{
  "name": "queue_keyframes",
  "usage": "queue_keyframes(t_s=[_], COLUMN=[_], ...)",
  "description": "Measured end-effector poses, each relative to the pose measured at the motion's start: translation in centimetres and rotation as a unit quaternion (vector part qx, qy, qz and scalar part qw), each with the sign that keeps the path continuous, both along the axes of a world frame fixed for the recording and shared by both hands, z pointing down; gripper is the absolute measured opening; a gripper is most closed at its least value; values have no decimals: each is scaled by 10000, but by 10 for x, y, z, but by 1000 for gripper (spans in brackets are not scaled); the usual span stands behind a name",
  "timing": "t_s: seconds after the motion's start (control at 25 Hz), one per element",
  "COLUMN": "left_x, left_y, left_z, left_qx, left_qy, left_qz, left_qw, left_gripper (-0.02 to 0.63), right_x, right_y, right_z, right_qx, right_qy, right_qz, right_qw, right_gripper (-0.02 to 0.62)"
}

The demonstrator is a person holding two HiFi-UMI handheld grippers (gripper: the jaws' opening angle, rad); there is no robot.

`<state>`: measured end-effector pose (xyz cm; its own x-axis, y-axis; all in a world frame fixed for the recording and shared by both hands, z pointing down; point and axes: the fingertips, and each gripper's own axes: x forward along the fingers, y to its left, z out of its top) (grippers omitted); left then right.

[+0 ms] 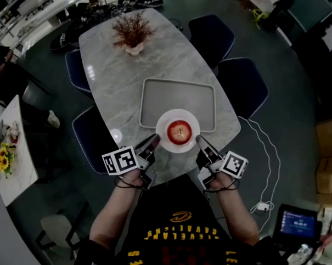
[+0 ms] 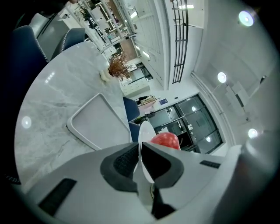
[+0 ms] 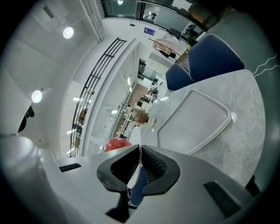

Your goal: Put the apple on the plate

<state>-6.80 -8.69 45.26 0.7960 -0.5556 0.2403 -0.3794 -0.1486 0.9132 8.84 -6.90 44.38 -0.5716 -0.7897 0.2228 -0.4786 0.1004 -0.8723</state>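
A red apple (image 1: 178, 131) lies on a white plate (image 1: 164, 122), which is held in the air over the near end of the marble table (image 1: 119, 61). My left gripper (image 1: 156, 138) is shut on the plate's left rim and my right gripper (image 1: 199, 139) is shut on its right rim. In the left gripper view the plate (image 2: 146, 131) runs edge-on between the pads of the left gripper (image 2: 141, 157), with the apple (image 2: 166, 140) just beyond. The right gripper view shows the same: the right gripper (image 3: 140, 164) pinches the thin rim of the plate (image 3: 135, 175), and the apple (image 3: 117, 143) shows at the left.
A grey rectangular tray (image 1: 151, 101) lies on the table just beyond the plate. A vase of dried twigs (image 1: 132, 31) stands at the far end. Blue chairs (image 1: 242, 83) ring the table. A white cable (image 1: 264, 155) lies on the floor at the right.
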Motion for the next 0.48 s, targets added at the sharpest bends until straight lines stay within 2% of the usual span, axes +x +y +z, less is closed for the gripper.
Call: queue_keyframes(t_s=[0.24,0.36,0.48], left_x=[15,37,35], left_y=[-35,-63,-71], left_z=[-1,7,10], left_qx=[-17,-98,-109], left_qy=[-64,-164,-188], left_qz=[-142,-234,-255], left_qw=[9999,9995,9994], left_gripper=[26,25,25], right_x=[18,39,37], right_y=[-38,-70,-80], right_z=[13,23,26], right_qx=[-188,-240,-239], right_qy=[-332,-334,-289], right_qz=[-20,-211,-347], right_qw=[9993,9989,9987], right_gripper=[26,28,28])
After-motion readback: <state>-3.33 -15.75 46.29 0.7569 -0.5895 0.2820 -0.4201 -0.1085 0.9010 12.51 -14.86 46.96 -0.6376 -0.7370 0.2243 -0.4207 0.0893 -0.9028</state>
